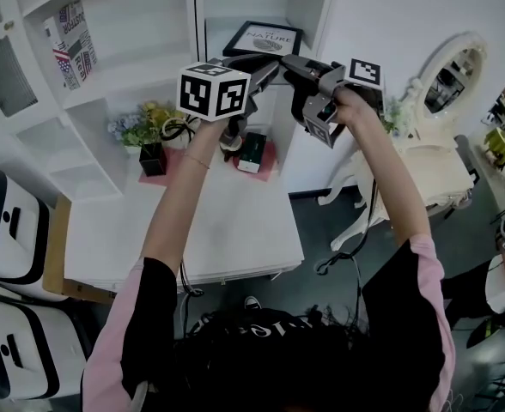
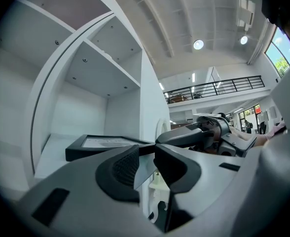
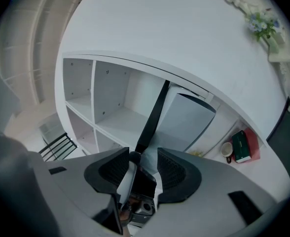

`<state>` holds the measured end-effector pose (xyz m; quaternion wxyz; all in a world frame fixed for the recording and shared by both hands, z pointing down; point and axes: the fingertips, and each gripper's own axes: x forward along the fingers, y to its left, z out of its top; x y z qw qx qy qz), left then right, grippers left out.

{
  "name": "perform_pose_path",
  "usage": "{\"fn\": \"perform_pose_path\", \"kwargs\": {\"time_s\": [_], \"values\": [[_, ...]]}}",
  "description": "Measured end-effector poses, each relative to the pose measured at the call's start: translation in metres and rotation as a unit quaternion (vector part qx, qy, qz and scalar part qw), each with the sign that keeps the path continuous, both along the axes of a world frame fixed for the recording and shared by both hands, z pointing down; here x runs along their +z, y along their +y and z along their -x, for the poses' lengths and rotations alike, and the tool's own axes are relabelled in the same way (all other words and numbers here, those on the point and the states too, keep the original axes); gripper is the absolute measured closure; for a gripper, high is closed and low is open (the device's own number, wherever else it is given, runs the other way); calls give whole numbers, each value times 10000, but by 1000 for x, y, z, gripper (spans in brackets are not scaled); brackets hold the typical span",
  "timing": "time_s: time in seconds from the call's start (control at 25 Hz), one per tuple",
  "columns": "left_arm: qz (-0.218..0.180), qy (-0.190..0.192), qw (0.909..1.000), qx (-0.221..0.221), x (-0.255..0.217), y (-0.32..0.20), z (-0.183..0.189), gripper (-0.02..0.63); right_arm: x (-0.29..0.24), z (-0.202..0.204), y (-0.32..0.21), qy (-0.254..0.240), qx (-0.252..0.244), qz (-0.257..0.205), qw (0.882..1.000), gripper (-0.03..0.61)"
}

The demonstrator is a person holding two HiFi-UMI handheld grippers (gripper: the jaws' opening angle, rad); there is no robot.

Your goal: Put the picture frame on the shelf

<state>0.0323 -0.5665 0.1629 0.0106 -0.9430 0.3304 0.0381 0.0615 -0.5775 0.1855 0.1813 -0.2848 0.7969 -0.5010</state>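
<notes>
Nearly done, I'd say. The flat black picture frame w/ a white print (image 1: 264, 39) seems to lie in a high cubby of the tall white shelf (image 1: 141, 15), at the far side. Its near corner pokes out past the shelf edge. Left to do: slide it all the way in, let go, pull both tools away.

Count, L to R:
- 1 box w/ a flag print (image 1: 76, 37), in a far-left cubby.
- 1 small black pot of yellow and blue flowers (image 1: 148, 140), on the white table (image 1: 227, 230).
- 1 grey left gripper (image 2: 146, 164), jaws pinching the frame's near corner.
- 1 green box (image 1: 252, 153), on a pink mat.
- 1 frame.
- 1 grey right gripper (image 3: 144, 168), jaws closed on the frame's thin black edge.
- 1 white oval mirror (image 1: 448, 71), far right.
</notes>
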Motion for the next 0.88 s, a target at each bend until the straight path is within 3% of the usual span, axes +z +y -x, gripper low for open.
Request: {"fn": "perform_pose_path", "kwargs": {"time_s": [0.24,0.52,0.88], "values": [[-136,58,9999,0,2,16,7,515,7,-2,18,755,-138,-731,9944,403],[-146,17,9997,198,21,53,17,515,14,15,46,1784,-223,-2010,9630,405],[-4,-52,10000,66,78,117,53,515,62,44,107,1970,-289,-2406,9500,408]]}}
